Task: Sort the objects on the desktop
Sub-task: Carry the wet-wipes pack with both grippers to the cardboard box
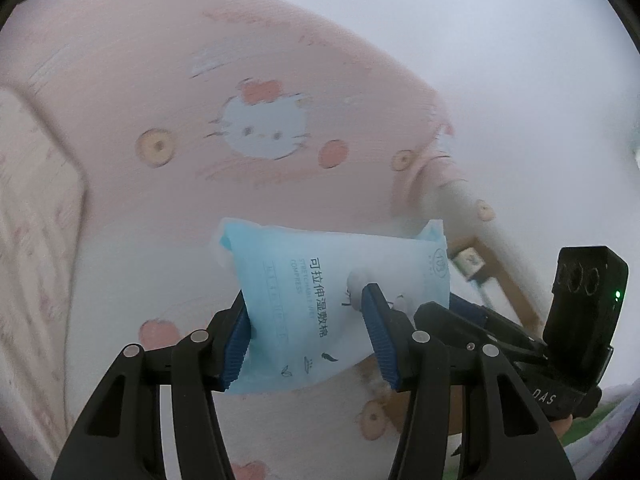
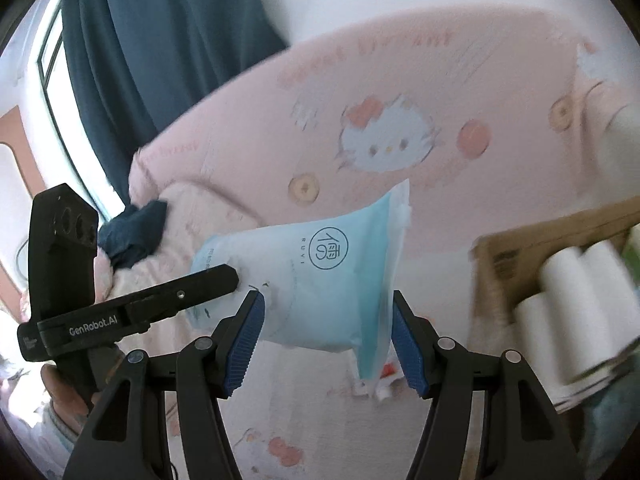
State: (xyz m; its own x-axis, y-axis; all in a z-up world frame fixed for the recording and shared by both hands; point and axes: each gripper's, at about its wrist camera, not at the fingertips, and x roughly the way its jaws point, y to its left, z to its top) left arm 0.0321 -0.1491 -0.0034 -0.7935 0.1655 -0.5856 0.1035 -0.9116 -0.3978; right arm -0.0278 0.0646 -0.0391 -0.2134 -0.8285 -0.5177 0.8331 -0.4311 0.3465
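A brown cardboard box (image 2: 516, 256) stands open at the right, and inside it sit several white paper rolls (image 2: 576, 300) packed side by side; the motion blur hides anything else in there and any print on the box wall.

The thing being sorted is a soft light-blue plastic pouch (image 1: 320, 304), held up in the air over a pink bedspread printed with a white cartoon cat face (image 1: 264, 128). The pouch carries dark Chinese characters down its front, with small pale English beside them that reads something like "STRETCHABLE WET COMPRESS", though the letters are faint. From the other side, a round logo is printed on it with "RUYI" underneath.

The left gripper (image 1: 308, 320) has its blue ribbed pads (image 1: 378, 332) pressed against both sides of the pouch, gripping it across the middle. The right gripper (image 2: 328, 340) has its jaws standing wide; the lower end of the pouch hangs between its blue pads (image 2: 406, 344), but whether they press on it I cannot tell.

The left gripper's black body, seen from the right wrist camera, bears white lettering "GenRobot.AI". On the right one, only "DAS" shows. A dark blue curtain (image 2: 160, 40) hangs by the window behind.
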